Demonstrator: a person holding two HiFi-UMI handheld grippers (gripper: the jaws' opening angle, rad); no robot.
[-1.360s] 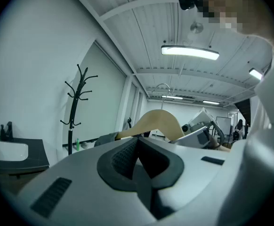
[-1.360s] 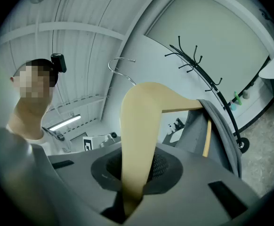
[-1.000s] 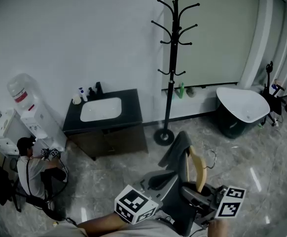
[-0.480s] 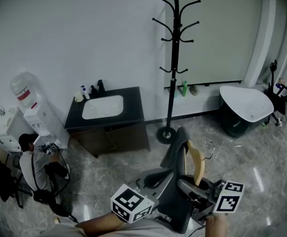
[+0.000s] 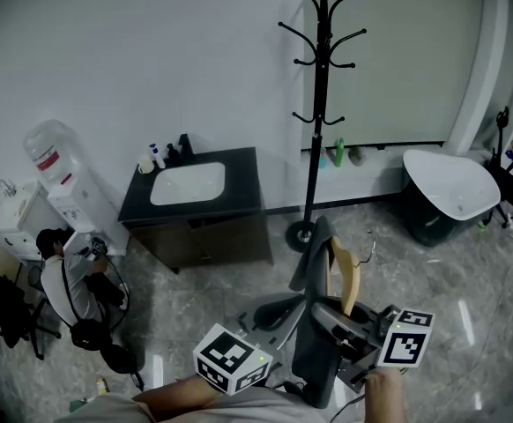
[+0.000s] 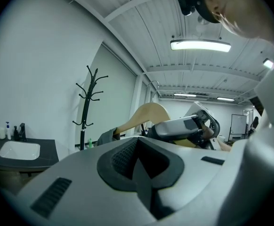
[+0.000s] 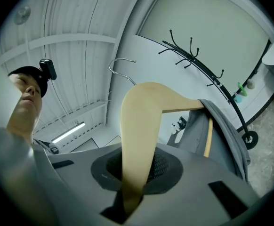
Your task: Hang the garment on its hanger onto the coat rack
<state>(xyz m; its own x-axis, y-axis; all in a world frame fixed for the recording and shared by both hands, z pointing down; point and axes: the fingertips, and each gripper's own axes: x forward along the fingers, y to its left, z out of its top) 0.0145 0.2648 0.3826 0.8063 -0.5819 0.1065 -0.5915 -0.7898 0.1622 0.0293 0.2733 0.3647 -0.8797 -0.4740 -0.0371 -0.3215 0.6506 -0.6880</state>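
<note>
A black coat rack [image 5: 320, 104] stands by the wall, its round base [image 5: 303, 233] on the marble floor. My right gripper [image 5: 340, 320] is shut on one arm of a wooden hanger [image 5: 346, 271], which carries a grey garment [image 5: 314, 263]. In the right gripper view the hanger [image 7: 141, 112] rises from between the pads, with its wire hook [image 7: 120, 65] on top, the garment [image 7: 221, 131] to the right and the rack [image 7: 198, 65] beyond. My left gripper [image 5: 274, 311] sits just left of the garment, jaws together. In its own view [image 6: 139, 166] nothing clear shows between the pads.
A dark sink cabinet [image 5: 195, 201] stands left of the rack, with a water dispenser [image 5: 58, 183] further left. A person [image 5: 67, 289] crouches near it. A white tub [image 5: 455, 188] sits at the right wall. Bottles [image 5: 338, 152] line the sill behind the rack.
Both grippers and the hanger have moved forward, closer to the rack's base. The rack now stands larger and nearer in the head view. The grip on the hanger is unchanged.
</note>
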